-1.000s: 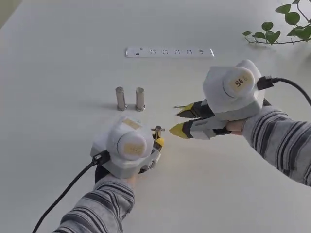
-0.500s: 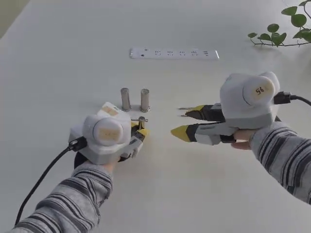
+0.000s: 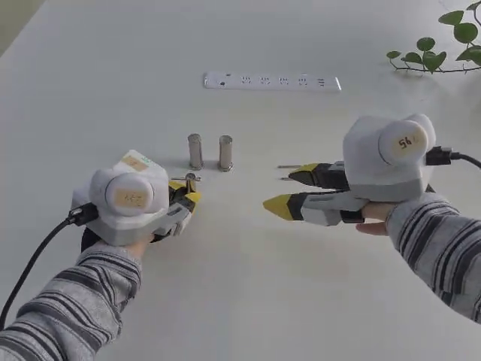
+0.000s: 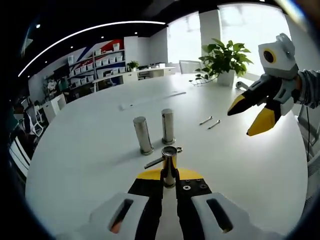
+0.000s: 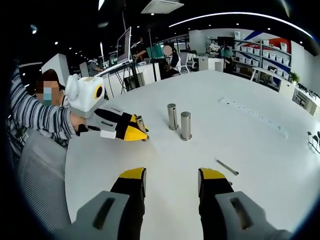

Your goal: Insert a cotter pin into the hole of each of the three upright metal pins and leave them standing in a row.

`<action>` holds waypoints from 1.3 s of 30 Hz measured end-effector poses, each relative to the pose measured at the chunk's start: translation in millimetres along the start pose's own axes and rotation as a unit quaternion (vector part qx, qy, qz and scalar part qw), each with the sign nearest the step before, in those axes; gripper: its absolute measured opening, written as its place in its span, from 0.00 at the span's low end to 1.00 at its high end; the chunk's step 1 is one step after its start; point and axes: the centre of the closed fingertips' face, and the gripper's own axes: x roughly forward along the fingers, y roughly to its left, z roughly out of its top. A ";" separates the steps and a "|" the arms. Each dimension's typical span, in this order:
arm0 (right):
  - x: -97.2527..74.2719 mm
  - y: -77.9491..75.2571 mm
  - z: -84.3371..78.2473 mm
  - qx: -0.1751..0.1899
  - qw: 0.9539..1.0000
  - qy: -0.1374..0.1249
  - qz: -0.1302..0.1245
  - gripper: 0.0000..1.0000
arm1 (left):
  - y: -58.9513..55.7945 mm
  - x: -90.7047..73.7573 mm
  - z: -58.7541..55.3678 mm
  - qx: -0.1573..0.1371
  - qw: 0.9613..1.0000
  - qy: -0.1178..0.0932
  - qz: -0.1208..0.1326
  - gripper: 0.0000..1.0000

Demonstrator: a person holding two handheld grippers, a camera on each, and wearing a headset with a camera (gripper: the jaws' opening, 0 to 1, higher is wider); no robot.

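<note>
My left gripper (image 3: pixel 186 198) is shut on a metal pin (image 3: pixel 190 181) that has a cotter pin (image 4: pixel 155 162) through its top hole; the pin (image 4: pixel 169 160) stands upright between the jaws, just above or on the table. Two bare metal pins (image 3: pixel 195 150) (image 3: pixel 225 153) stand side by side right behind it, also seen as pins (image 5: pixel 172 116) (image 5: pixel 186 125). My right gripper (image 3: pixel 289 188) is open and holds nothing, off to the right. Two loose cotter pins (image 4: pixel 205 120) (image 4: pixel 215 124) lie beyond its fingertips.
A white power strip (image 3: pixel 272 80) lies at the back of the white table (image 3: pixel 248 301). A potted plant (image 3: pixel 443 45) trails at the far right corner. People sit at desks in the background of the right gripper view.
My left gripper has carried the pin with its cotter pin leftward, from right of the two standing pins to their front left. The right gripper has barely moved.
</note>
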 end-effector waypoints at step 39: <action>5.8 -0.3 20.0 0.022 0.999 -0.043 0.000 0.43 | 11.9 -7.4 -13.2 -0.023 1.000 0.001 -0.013 0.25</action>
